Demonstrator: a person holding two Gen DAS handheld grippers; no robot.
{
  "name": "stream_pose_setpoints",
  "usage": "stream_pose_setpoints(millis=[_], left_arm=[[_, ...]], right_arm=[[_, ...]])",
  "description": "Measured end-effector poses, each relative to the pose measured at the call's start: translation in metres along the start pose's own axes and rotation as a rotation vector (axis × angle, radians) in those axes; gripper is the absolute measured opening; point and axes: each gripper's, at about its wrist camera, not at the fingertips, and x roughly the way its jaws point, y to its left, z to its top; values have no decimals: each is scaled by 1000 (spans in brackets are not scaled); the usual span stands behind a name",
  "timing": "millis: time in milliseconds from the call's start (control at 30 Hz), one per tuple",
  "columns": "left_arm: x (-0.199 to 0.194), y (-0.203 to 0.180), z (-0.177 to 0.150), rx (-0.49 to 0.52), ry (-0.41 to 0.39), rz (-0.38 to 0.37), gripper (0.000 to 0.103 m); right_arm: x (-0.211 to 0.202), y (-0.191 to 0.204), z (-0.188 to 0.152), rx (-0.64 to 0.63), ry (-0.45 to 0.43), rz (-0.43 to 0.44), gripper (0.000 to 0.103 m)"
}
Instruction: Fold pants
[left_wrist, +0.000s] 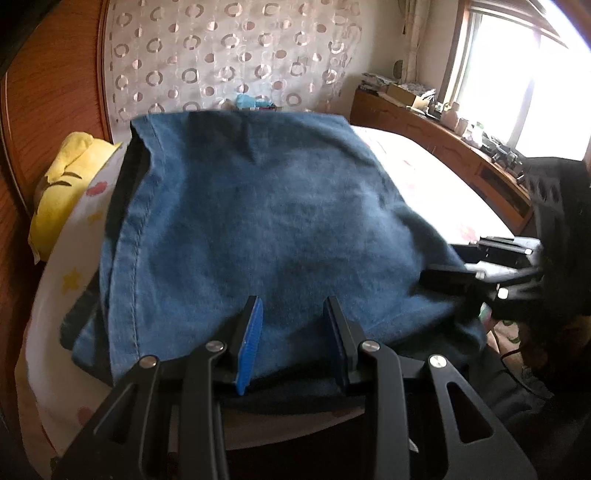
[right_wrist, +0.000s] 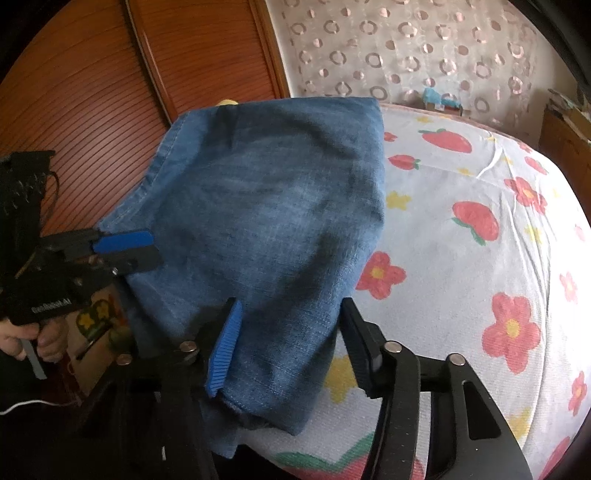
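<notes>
Blue denim pants (left_wrist: 258, 221) lie folded into a broad pad on the flowered bed sheet (right_wrist: 461, 258). My left gripper (left_wrist: 295, 325) sits at their near edge, with the cloth filling the narrow gap between its blue pads and gripped there. In the right wrist view the same gripper (right_wrist: 155, 247) shows at the pants' (right_wrist: 277, 203) left edge, held by a hand (right_wrist: 22, 343). My right gripper (right_wrist: 291, 321) straddles the near right corner of the fold, both pads meeting the denim. It appears blurred in the left wrist view (left_wrist: 439, 262).
A yellow plush toy (left_wrist: 70, 177) lies by the wooden headboard (left_wrist: 48, 92) to the left of the pants. A low wooden sideboard (left_wrist: 424, 122) with clutter runs under the bright window at the right. A patterned curtain hangs behind the bed.
</notes>
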Motion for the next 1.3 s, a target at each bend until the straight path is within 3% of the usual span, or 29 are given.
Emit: stream_pose_setpoints(millis=[100, 300, 467, 900, 1133, 1300], left_arm=[[-1, 2, -4, 2, -20, -11, 33], [-3, 7, -6, -18, -27, -32, 33], [-10, 12, -3, -47, -34, -35, 33], [-73, 73, 2, -139, -164, 106, 33], [-96, 106, -1, -194, -205, 175, 33], [-105, 126, -6, -224, -215, 208, 33]], right_arm=[[-3, -2, 3, 3, -4, 3, 24], [-23, 2, 20, 13, -77, 59, 9], [-39, 23, 44, -39, -135, 81, 7], [-24, 97, 103, -187, -184, 189, 6], [23, 149, 110, -252, -126, 295, 6], [61, 173, 93, -288, -13, 360, 5]])
